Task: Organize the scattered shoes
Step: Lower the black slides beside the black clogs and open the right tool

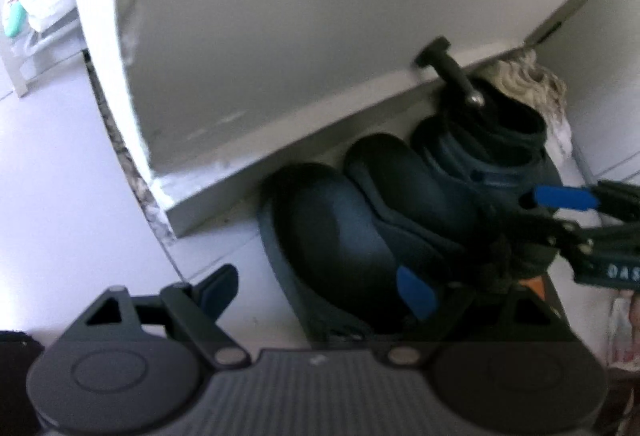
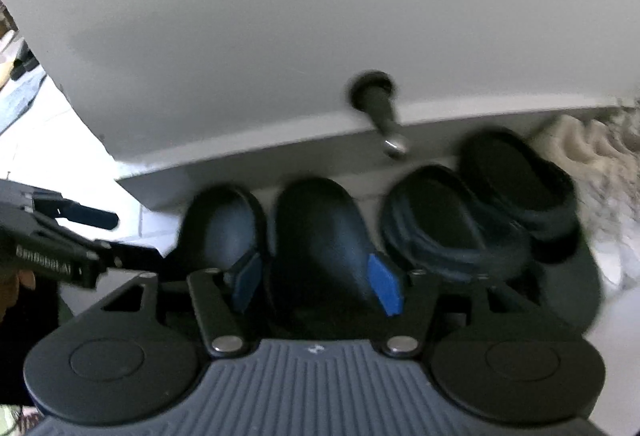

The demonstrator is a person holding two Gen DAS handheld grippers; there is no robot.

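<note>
Seen from the right wrist: 4 dark slippers in a row on the pale floor (image 2: 36, 140), toes against the foot of a white cabinet (image 2: 280, 16). Right gripper (image 2: 316, 282) released, jaws spread either side of the 2nd slipper (image 2: 320, 236) from the left, blue pads not pressing on it. To its left the 1st slipper (image 2: 220, 224); to its right the 3rd slipper (image 2: 444, 224) and 4th slipper (image 2: 516, 180), both tilted. A black knob (image 2: 380, 104) juts from the cabinet's lower edge above the row. A cream mop head (image 2: 592, 156) just right of the last slipper.

Only in this view — left gripper (image 2: 92, 216) entering from the left edge, with blurred white lettering on its body, not readable.

From the left wrist: left gripper (image 1: 316, 290) wide apart, left finger over bare floor, right finger beside the nearest slipper (image 1: 332, 236), gripping nothing. Only 3 slippers clearly told apart here. Right gripper (image 1: 560, 204) entering from the right, lettering "DAS" cut off at the frame edge. Only here — the cabinet's side, a speckled stone strip (image 1: 140, 172) along its base, and white shelving (image 1: 36, 8) far left.
</note>
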